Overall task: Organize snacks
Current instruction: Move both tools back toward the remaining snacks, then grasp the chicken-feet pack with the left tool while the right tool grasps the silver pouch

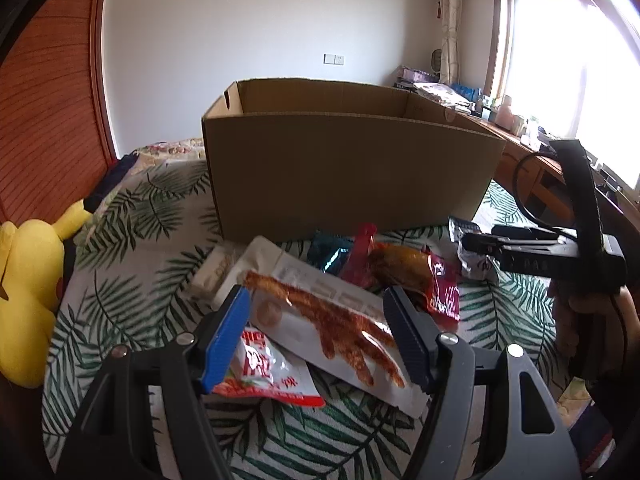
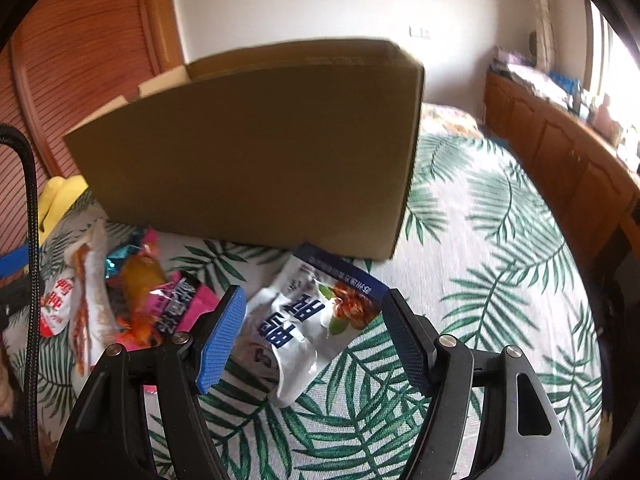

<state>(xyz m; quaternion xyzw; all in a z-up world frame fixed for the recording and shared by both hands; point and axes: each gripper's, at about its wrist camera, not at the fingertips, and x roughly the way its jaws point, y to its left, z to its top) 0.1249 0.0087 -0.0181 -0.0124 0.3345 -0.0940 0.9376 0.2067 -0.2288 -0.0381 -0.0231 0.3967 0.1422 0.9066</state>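
Note:
An open cardboard box point(image 1: 352, 172) stands on the leaf-print bed point(image 1: 132, 264); it also shows in the right wrist view point(image 2: 256, 152). Snack packs lie in front of it. My left gripper point(image 1: 320, 320) is open, its jaws on either side of a long white pack with red strips point(image 1: 320, 316), above a small red-and-white pack point(image 1: 264, 368). A red pack with a yellow snack point(image 1: 404, 276) lies beyond. My right gripper point(image 2: 314, 320) is open around a white-and-blue pack point(image 2: 308, 320). The right gripper also shows in the left wrist view point(image 1: 472, 244).
A yellow plush toy point(image 1: 28, 296) lies at the bed's left edge. A wooden wardrobe point(image 1: 48, 92) stands left, a cluttered wooden desk point(image 2: 560, 148) right under the window. Pink and teal packs point(image 2: 176, 308) lie left of the right gripper.

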